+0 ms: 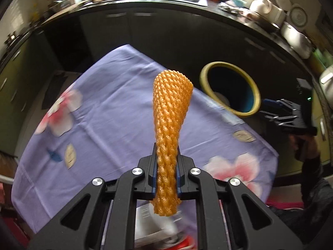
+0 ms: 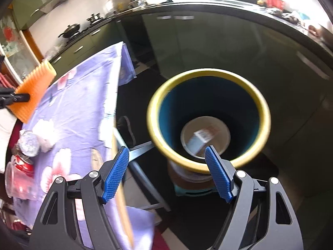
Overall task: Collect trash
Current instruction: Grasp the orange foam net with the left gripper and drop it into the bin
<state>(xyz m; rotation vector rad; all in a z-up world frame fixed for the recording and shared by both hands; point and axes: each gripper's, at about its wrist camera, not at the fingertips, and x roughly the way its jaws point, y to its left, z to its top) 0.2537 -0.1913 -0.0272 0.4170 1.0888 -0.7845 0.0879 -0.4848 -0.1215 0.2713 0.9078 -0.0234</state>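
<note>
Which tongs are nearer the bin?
Right. The right tongs, open and empty, hang just above the bin's rim. The left tongs, shut on the orange net, are over the table beside it.

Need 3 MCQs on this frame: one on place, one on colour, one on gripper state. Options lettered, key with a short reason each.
1. Where is the bin?
A. on the tablecloth
B. on the floor beside the table
C. on the counter

2. What colour is the foam net?
A. orange
B. green
C. white

3. The right gripper is:
A. shut on a can
B. shut on the net
C. open, empty

Key: B, the bin stands past the tablecloth edge; A, the net is plainly orange; C, its blue pads stand apart with nothing between, while the left gripper clamps the net.
</note>
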